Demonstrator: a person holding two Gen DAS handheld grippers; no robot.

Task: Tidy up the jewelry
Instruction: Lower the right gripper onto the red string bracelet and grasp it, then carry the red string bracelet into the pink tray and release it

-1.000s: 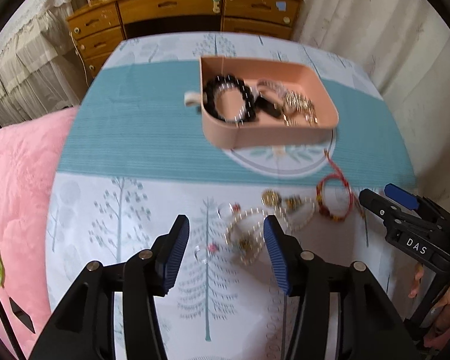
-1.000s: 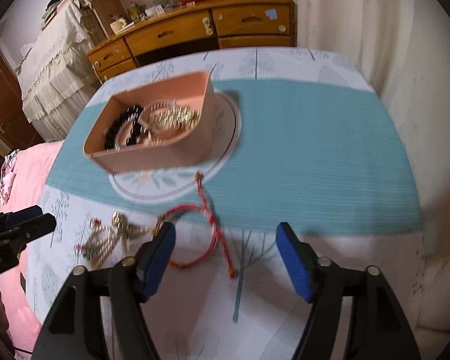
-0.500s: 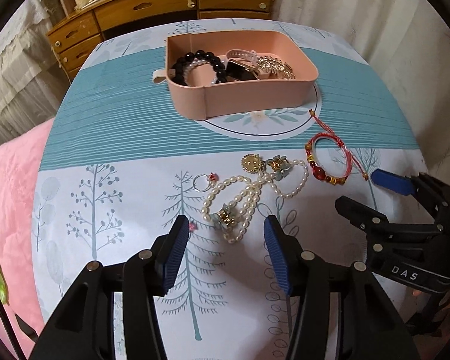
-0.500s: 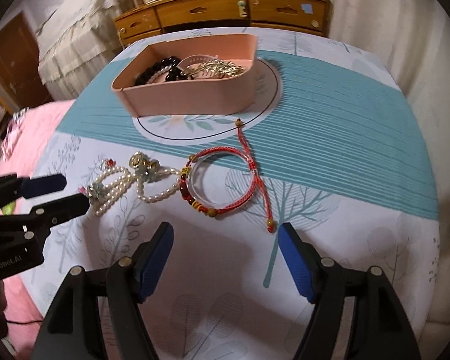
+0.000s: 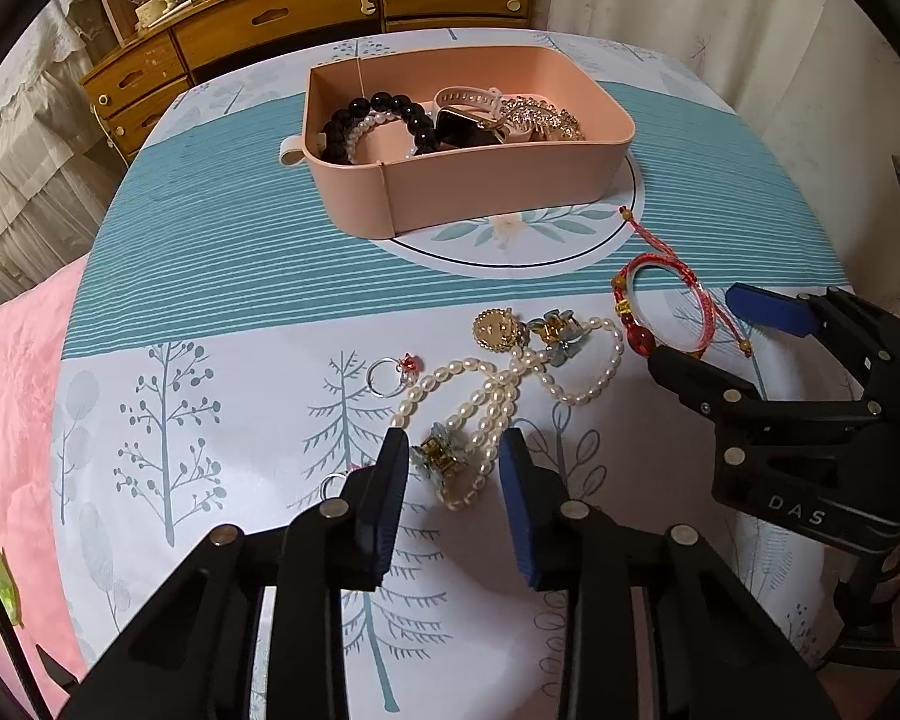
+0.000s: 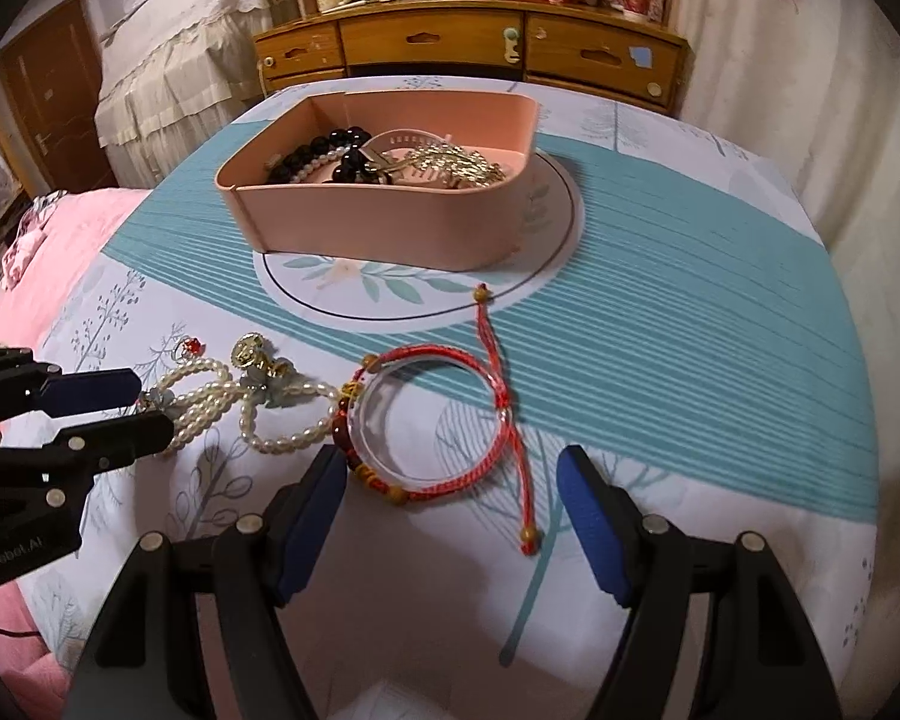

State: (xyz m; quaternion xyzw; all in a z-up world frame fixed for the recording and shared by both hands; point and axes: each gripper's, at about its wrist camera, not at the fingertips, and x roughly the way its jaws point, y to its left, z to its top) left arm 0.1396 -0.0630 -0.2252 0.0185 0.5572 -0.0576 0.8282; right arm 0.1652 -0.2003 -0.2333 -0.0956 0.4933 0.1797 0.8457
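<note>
A pink tray (image 5: 498, 192) (image 6: 390, 228) holds a black bead bracelet (image 5: 384, 114), a watch and a gold chain. On the tablecloth lie a pearl necklace (image 5: 486, 396) (image 6: 222, 402) with small clips, a gold brooch (image 5: 497, 330), a silver ring (image 5: 384, 377) and a red cord bracelet (image 5: 666, 306) (image 6: 426, 426). My left gripper (image 5: 453, 468) is open, its jaws on either side of the necklace's near end. My right gripper (image 6: 450, 510) is open, low over the red bracelet's near edge; it also shows in the left wrist view (image 5: 714, 330).
The round table (image 6: 690, 312) has a teal and white tree-print cloth. A pink bedspread (image 5: 12, 372) lies to the left. A wooden dresser (image 6: 480, 48) stands behind the table, a curtain to the right.
Both grippers have come forward and down toward the jewelry. The left now straddles the pearl necklace's end with narrower jaws. The right has closed in on the red bracelet.
</note>
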